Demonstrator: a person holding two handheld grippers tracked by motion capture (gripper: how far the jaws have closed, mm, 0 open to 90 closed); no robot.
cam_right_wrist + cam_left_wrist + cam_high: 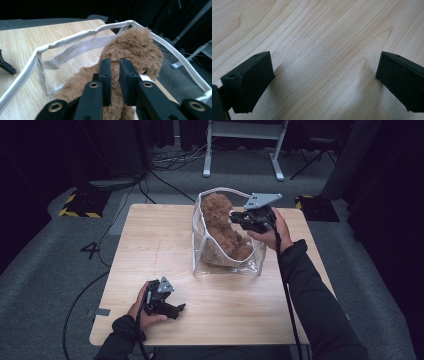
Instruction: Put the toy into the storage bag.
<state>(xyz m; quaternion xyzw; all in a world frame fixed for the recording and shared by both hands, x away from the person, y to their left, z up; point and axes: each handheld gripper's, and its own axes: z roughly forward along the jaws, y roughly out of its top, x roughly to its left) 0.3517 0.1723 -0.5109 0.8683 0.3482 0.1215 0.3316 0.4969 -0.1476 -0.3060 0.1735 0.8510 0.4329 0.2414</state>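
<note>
Right gripper (234,216): it is hanging over the right rim of the bag, pointing toward the tabletop's left edge; in the right gripper view (115,75) its jaws are standing nearly together, with a narrow gap between them and nothing clearly pinched there.
Right gripper and bear: the jaw tips are sitting right against the brown fur, but whether they are pressing into it cannot be told.
Right hand (272,232): it is wrapping the gripper's body from the side near the tabletop's right edge, a dark sleeve (310,295) trailing back toward the near edge.
Teddy bear (223,230): it is lying inside the bag, head toward the far edge, body slanting toward the bag's near right corner.
Bag (200,257): clear plastic with white trim, it is standing open on the far right part of the tabletop, a white strap (82,48) drooping along its inner wall.
Left gripper (177,310): it is resting low near the tabletop's near left corner, well apart from the bag; in the left gripper view (322,80) its jaws are gaping wide over bare wood, holding nothing.
Left hand (142,312): it is gripping that tool from the near side.
Tabletop (150,240): light wood.
</note>
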